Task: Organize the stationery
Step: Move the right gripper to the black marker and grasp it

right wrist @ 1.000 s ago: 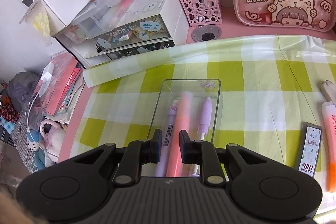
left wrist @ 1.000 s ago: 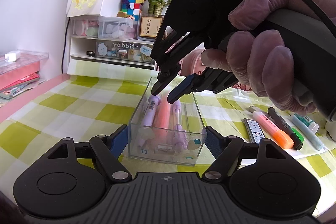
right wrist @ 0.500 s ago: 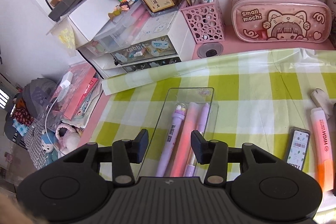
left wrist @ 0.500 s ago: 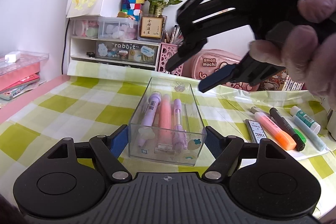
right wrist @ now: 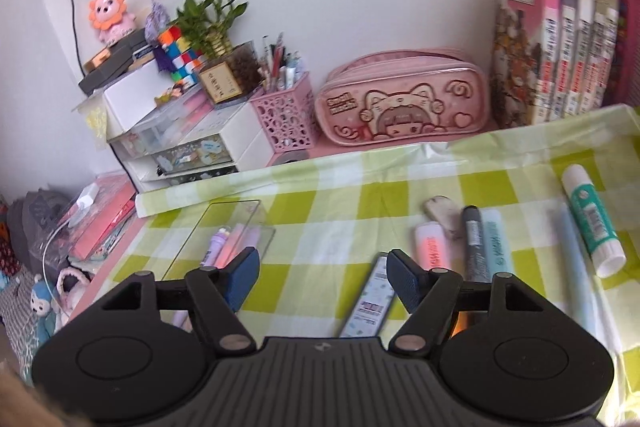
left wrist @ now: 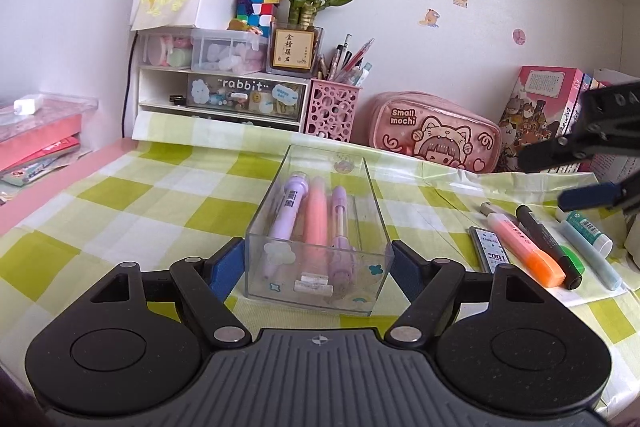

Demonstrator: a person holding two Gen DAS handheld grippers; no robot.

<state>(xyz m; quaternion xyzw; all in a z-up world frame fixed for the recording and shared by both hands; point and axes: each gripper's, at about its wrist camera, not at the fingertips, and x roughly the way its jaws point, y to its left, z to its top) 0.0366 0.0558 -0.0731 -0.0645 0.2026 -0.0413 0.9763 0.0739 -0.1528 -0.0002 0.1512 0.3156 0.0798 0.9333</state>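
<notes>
**Entry: clear box held, right gripper free over loose pens**

- Left gripper (left wrist: 318, 259): I have it clamped on the near end of the clear box (left wrist: 320, 227), a pad on each side wall. Box on the checked cloth (left wrist: 120, 211); inside, two purple pens and a pink highlighter (left wrist: 316, 215) side by side.
- Right gripper (right wrist: 322, 273): its jaws have just been opening, nothing between them; it hovers over the lead case (right wrist: 370, 303), beside the loose markers.
- Risks, my judgement: the packed markers touch, so closing on one may drag its neighbour; a hard squeeze could slide the light box.
- Legible: "Small mochi" on the pink pouch (left wrist: 434, 135); "rabbit" on the drawer (left wrist: 244, 95); "HIGH…" on the orange highlighter (left wrist: 528, 247).
</notes>
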